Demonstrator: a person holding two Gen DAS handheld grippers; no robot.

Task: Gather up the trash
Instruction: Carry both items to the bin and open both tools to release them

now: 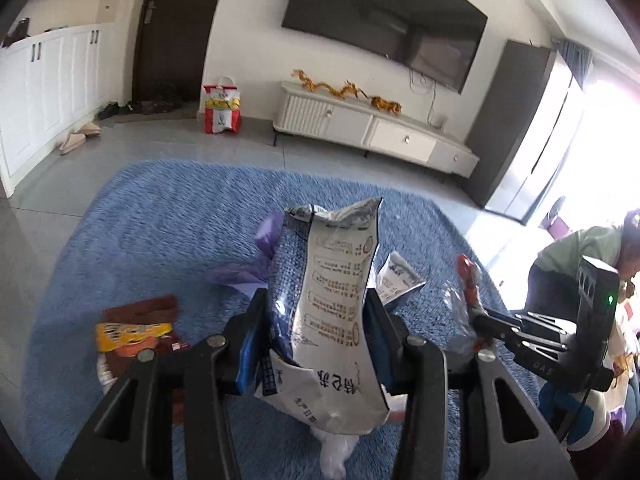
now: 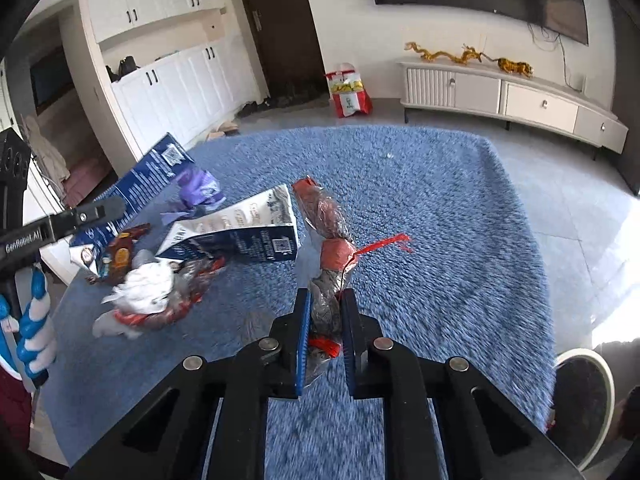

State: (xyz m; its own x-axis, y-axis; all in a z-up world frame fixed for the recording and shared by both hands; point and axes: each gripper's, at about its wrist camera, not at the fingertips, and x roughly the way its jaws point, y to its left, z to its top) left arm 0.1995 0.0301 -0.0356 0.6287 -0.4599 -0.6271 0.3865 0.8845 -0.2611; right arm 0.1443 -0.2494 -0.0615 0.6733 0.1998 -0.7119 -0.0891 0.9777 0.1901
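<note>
Above blue rug [image 1: 160, 220], left claw [image 1: 316, 312] pinches milk carton [image 1: 332, 280]; right claw [image 2: 326, 316] clamps sausage wrapper [image 2: 332, 240].

A home living room. Ahead of the fingers, a large dark television [image 1: 384, 20] is hanging on a white wall above a low white media cabinet [image 1: 372, 128] carrying golden dragon figurines [image 1: 340, 89]. A shaggy blue rug [image 2: 420, 200] is covering grey floor tiles beneath the fingers. Farther off, a dark entrance door [image 2: 276, 28] is standing beside white built-in cupboards [image 2: 176, 84], with shoes [image 1: 120, 109] lying at its foot.
</note>
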